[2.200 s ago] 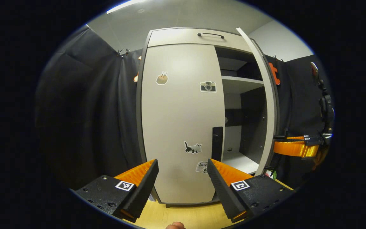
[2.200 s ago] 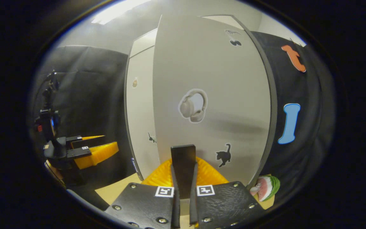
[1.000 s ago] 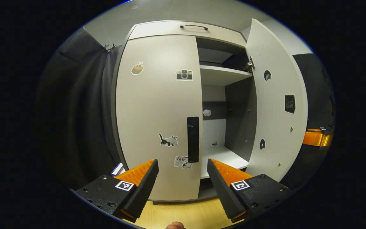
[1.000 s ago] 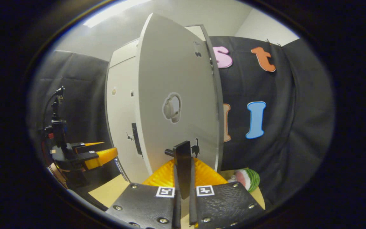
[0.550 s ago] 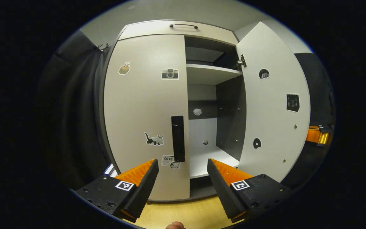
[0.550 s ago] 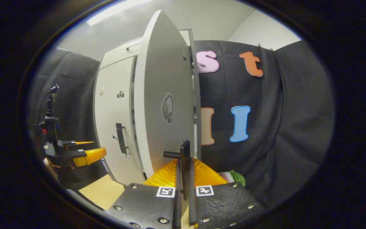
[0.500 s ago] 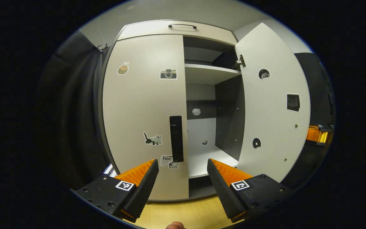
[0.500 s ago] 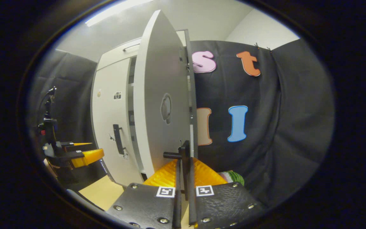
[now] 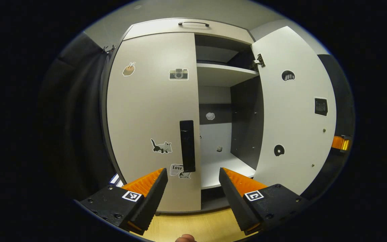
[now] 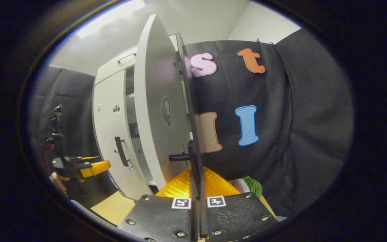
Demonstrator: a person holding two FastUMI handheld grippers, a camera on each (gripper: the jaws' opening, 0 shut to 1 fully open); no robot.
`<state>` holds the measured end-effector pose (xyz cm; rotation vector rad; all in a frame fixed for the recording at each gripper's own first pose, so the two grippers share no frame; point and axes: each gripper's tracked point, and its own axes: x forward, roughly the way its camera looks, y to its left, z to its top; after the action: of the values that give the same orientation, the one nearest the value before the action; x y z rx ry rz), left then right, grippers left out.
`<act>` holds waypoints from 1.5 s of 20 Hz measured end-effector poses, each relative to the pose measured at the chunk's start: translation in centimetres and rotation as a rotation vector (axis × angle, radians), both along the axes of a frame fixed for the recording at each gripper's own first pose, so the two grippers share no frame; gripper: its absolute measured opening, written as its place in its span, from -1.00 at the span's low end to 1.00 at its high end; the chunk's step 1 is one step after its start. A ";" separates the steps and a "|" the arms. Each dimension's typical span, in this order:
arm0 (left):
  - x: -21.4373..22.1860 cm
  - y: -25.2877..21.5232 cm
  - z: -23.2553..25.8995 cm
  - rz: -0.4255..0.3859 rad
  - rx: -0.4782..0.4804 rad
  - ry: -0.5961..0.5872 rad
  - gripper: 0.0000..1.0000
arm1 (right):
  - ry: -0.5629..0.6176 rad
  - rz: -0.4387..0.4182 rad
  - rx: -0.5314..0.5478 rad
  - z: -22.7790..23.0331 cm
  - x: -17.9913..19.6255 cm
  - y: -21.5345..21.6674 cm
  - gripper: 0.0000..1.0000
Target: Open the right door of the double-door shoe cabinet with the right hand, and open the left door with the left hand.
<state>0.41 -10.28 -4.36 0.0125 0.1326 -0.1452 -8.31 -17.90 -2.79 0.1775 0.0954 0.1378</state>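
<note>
The fingers of the right gripper (image 10: 198, 188) are pressed together on the handle (image 10: 193, 158) of the right door (image 10: 153, 111), which is swung wide open from the shoe cabinet (image 9: 213, 30) on the desk (image 9: 193, 225). The fingers of the left gripper (image 9: 193, 183) are spread apart, held short of the closed left door (image 9: 149, 111) and its handle (image 9: 187, 146).
</note>
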 end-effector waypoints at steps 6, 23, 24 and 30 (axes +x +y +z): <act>1.8 0.7 -0.3 0.022 0.007 0.002 0.89 | -0.008 -0.024 -0.035 0.4 -0.3 -0.5 -0.94; 7.5 1.2 -0.5 -0.004 0.023 -0.008 0.91 | -0.032 -0.300 -0.061 1.5 -4.1 -6.3 0.13; 7.9 1.2 -0.6 -0.005 0.025 -0.008 0.91 | -0.027 -0.318 -0.066 1.2 -4.3 -6.6 0.42; 10.8 1.3 -1.3 0.020 0.072 -0.009 0.94 | 0.014 -0.396 -0.103 0.1 -6.4 -7.7 0.97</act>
<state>11.26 -8.97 -5.63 0.0832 0.1290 -0.1200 -14.70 -25.63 -2.67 0.0918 0.0792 -0.2625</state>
